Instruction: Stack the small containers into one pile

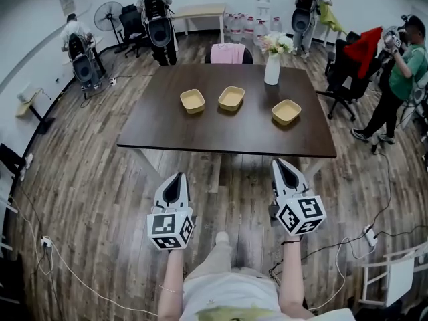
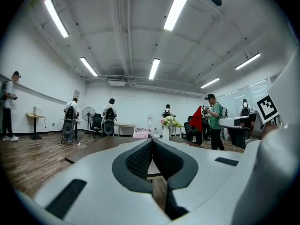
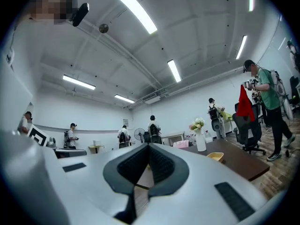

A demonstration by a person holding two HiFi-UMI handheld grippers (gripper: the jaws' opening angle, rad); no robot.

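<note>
Three shallow yellow containers stand apart on the dark wooden table (image 1: 167, 129): a left one (image 1: 192, 100), a middle one (image 1: 231, 97) and a right one (image 1: 286, 112). My left gripper (image 1: 178, 175) and right gripper (image 1: 278, 161) hover over the floor short of the table's near edge, both pointing level toward it. Each has its jaws shut with nothing between them. In the right gripper view the right gripper (image 3: 149, 146) faces the table, with one yellow container (image 3: 215, 156) off to the right. The left gripper (image 2: 152, 141) in its own view sees the tabletop edge-on, and I cannot make out the containers there.
A white vase with flowers (image 1: 272, 67) stands at the table's far right, a pink-draped chair (image 1: 228, 53) behind it. An office chair with red cloth (image 1: 354, 59) and a person (image 1: 400, 79) are at the right. Cables (image 1: 348, 246) trail on the wooden floor.
</note>
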